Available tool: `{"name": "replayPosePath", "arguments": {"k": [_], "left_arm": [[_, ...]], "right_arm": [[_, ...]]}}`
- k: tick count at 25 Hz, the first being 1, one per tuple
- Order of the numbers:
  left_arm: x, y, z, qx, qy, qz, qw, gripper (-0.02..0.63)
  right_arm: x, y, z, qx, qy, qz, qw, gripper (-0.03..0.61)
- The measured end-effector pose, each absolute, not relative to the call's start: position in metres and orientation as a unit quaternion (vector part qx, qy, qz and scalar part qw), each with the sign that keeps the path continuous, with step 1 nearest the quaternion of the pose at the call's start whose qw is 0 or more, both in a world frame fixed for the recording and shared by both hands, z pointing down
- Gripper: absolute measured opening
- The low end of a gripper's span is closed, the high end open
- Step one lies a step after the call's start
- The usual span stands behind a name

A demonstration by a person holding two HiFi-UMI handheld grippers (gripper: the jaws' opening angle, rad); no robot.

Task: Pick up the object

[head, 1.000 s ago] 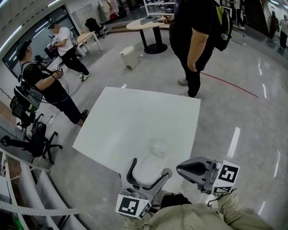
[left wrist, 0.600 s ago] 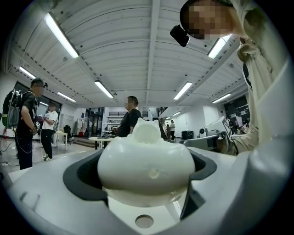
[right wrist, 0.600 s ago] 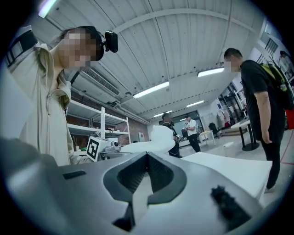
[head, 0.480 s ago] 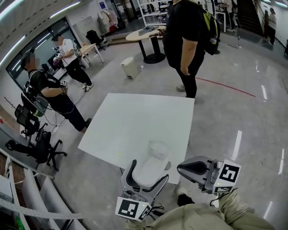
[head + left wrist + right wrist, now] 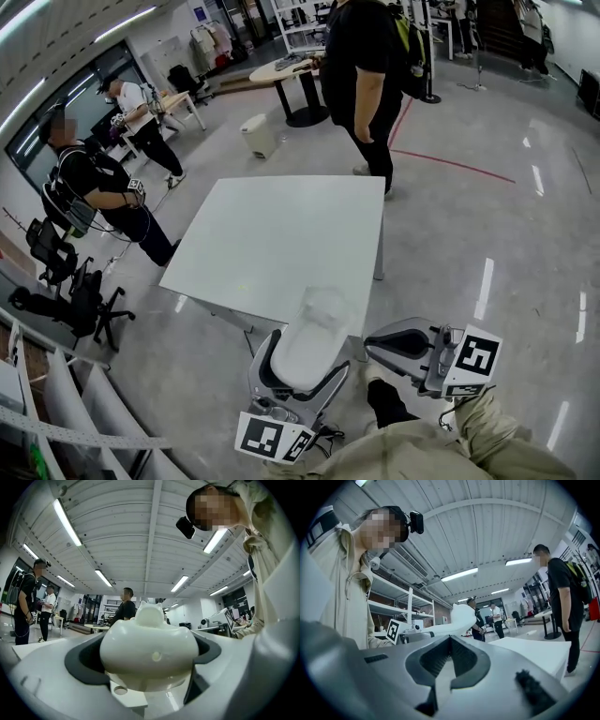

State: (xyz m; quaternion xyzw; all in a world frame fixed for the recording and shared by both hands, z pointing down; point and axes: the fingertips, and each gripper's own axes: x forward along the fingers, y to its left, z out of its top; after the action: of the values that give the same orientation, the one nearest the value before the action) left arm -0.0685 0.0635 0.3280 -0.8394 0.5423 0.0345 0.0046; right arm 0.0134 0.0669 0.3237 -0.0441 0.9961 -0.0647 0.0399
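The left gripper (image 5: 312, 347) pinches a rounded white object (image 5: 149, 644) between its fingers over the counter's (image 5: 281, 234) near edge. The right gripper's (image 5: 375, 345) fingers are pressed together, holding nothing.

**Both tongs held low, close to the body**

The left grey two-jaw tongs (image 5: 307, 356) are clamping a white rounded plastic object (image 5: 149, 644), jaws pressing on its sides. The right grey two-jaw tongs (image 5: 373, 345) are hovering just beside them, jaws closed together, gripping nothing.
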Motion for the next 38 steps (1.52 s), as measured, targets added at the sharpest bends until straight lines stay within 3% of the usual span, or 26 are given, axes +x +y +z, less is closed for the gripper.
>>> {"name": "replayPosePath", "arguments": {"k": [11, 38], "left_arm": [[-0.054, 0.127, 0.318, -0.83, 0.556, 0.048, 0.007, 0.52], [-0.018, 0.146, 0.304, -0.822, 0.567, 0.058, 0.019, 0.52]], "right_arm": [[0.034, 0.127, 0.311, -0.037, 0.998, -0.05, 0.025, 0.003], [0.065, 0.149, 0.299, -0.01, 1.0, -0.013, 0.022, 0.003]]}}
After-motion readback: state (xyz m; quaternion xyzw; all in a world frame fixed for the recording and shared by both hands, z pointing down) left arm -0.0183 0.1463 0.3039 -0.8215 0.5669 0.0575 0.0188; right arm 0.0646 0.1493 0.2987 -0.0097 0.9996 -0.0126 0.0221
